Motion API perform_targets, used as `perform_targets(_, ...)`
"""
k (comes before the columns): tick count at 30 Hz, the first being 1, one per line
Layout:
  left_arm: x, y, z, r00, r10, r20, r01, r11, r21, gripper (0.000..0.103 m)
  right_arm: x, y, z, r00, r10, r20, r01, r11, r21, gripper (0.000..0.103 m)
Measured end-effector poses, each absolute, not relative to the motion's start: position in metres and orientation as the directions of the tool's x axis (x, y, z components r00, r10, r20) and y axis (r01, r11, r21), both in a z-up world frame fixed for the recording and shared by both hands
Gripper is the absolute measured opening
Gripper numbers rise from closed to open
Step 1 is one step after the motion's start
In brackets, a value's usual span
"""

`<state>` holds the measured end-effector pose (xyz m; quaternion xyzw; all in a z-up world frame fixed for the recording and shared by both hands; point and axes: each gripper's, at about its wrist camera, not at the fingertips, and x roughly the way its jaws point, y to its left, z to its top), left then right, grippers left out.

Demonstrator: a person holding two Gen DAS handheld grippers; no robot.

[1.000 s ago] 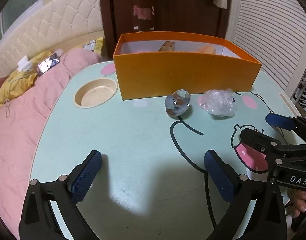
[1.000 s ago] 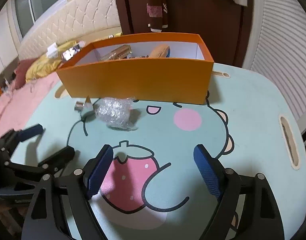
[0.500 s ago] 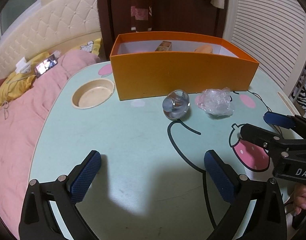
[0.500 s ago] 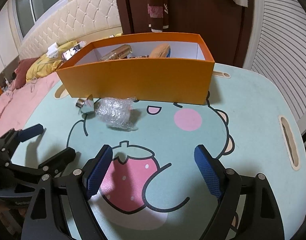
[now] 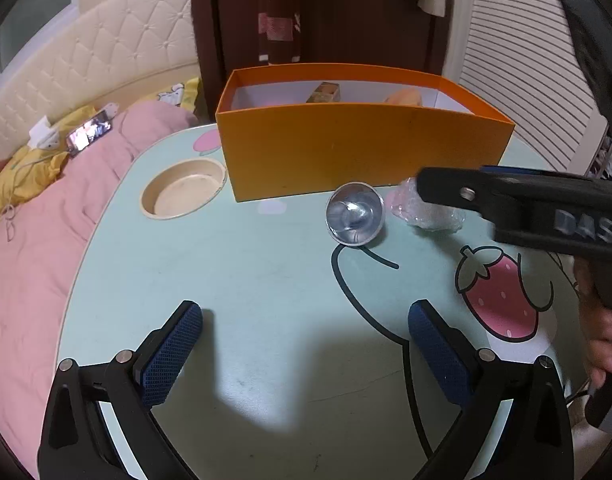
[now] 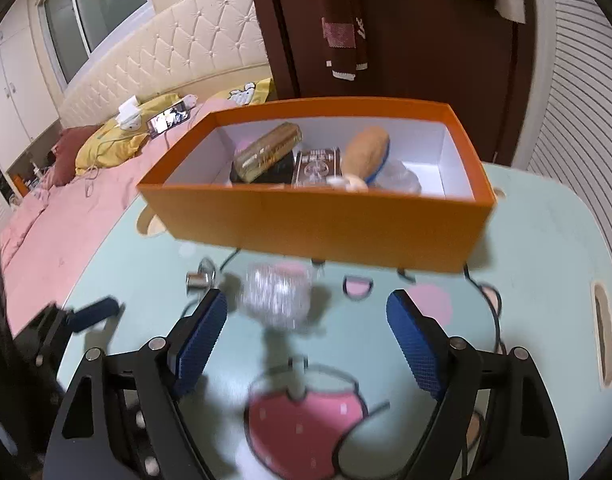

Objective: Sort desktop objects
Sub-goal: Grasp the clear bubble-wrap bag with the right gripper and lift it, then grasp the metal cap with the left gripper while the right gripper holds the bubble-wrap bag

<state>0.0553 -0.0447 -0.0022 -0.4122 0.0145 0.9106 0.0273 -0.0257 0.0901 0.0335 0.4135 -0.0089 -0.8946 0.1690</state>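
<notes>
Left wrist view: the left hand-held gripper (image 5: 305,339) is spread wide and empty above the pale green bench (image 5: 246,280), well short of the loose items. A small metal cup (image 5: 355,213) lies tipped on its side just in front of the orange box (image 5: 346,152), mouth turned toward the camera, its axis running roughly from the box wall out toward the viewer. A crumpled clear plastic wad (image 5: 430,212) sits just beside the cup on its right, partly hidden by an arm of the right hand-held gripper (image 5: 518,204), which crosses above it. A round recessed cup holder (image 5: 183,193) is set in the bench left of the box. Right wrist view: the right hand-held gripper (image 6: 306,338) is likewise parted and empty, its blue pads either side of the blurred plastic wad (image 6: 275,296) but apart from it. The metal cup (image 6: 201,276) shows side-on, left of the wad. The orange box (image 6: 326,224) already holds several items, among them a gold-brown oblong packet (image 6: 266,152), a patterned tin (image 6: 317,166) and a tan plush piece (image 6: 365,152). Progress, as judged: mostly sorted; the cup and the wad remain on the bench. The wad, shapeless, has no clear long axis.
</notes>
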Motion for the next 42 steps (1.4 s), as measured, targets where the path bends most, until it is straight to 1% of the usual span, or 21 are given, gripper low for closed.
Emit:
perform_targets(2, 0.056, -0.045, -0.002, -0.658, 0.039, -0.752, -0.063, -0.998, 0.003, 0.102, -0.032, 0.085, 0.032, -0.593, -0.303, -0.746, 0.295, -0.944, 0.148, 0.074)
perform_targets(3, 0.056, -0.045, -0.002, -0.658, 0.039, -0.752, -0.063, -0.998, 0.003, 0.102, -0.035, 0.082, 0.03, -0.584, -0.298, -0.755, 0.297, -0.944, 0.143, 0.069)
perform_targets(4, 0.056, -0.045, -0.002, -0.658, 0.039, -0.752, -0.064, -0.998, 0.003, 0.102, -0.037, 0.079, 0.027, -0.572, -0.296, -0.765, 0.299, -0.944, 0.142, 0.066)
perform_targets(5, 0.056, -0.044, -0.002, -0.659, 0.04, -0.751, -0.064, -0.998, 0.003, 0.102, -0.039, 0.077, 0.023, -0.56, -0.299, -0.773, 0.301, -0.942, 0.147, 0.066)
perform_targets(8, 0.057, -0.044, -0.002, -0.659, 0.039, -0.751, -0.064, -0.998, 0.004, 0.102, -0.038, 0.072, 0.016, -0.566, -0.286, -0.773, 0.308, -0.943, 0.124, 0.054)
perform_targets(9, 0.057, -0.043, -0.002, -0.659, 0.039, -0.751, -0.064, -0.998, 0.004, 0.102, -0.038, 0.072, 0.016, -0.569, -0.283, -0.772, 0.309, -0.944, 0.119, 0.046)
perform_targets(10, 0.057, -0.043, -0.002, -0.659, 0.04, -0.751, -0.064, -0.998, 0.004, 0.102, -0.038, 0.073, 0.016, -0.571, -0.287, -0.769, 0.309, -0.943, 0.122, 0.035)
perform_targets(15, 0.056, -0.051, 0.0, -0.654, 0.048, -0.755, -0.075, -0.997, 0.001, 0.102, -0.033, 0.087, 0.016, -0.578, -0.291, -0.763, 0.293, -0.946, 0.138, 0.035)
perform_targets(22, 0.053, -0.051, 0.001, -0.651, 0.045, -0.758, -0.071, -0.997, 0.003, 0.102, -0.017, 0.108, 0.017, -0.59, -0.259, -0.765, 0.285, -0.953, 0.103, 0.035)
perform_targets(27, 0.047, -0.05, 0.001, -0.635, 0.041, -0.772, -0.068, -0.998, 0.003, 0.102, -0.005, 0.106, 0.014, -0.635, -0.234, -0.736, 0.293, -0.955, 0.05, 0.035)
perform_targets(30, 0.039, -0.047, 0.006, -0.621, 0.055, -0.782, -0.093, -0.996, 0.004, 0.102, -0.007, 0.109, 0.014, -0.629, -0.251, -0.736, 0.293, -0.953, 0.074, 0.035)
perform_targets(35, 0.017, -0.045, 0.017, -0.635, 0.048, -0.771, -0.105, -0.994, 0.025, 0.102, -0.006, 0.11, 0.014, -0.63, -0.257, -0.733, 0.294, -0.952, 0.081, 0.035)
perform_targets(42, -0.025, -0.041, 0.013, -0.621, 0.033, -0.783, -0.117, -0.992, 0.051, 0.102, -0.006, 0.116, 0.013, -0.626, -0.285, -0.726, 0.292, -0.949, 0.121, 0.035)
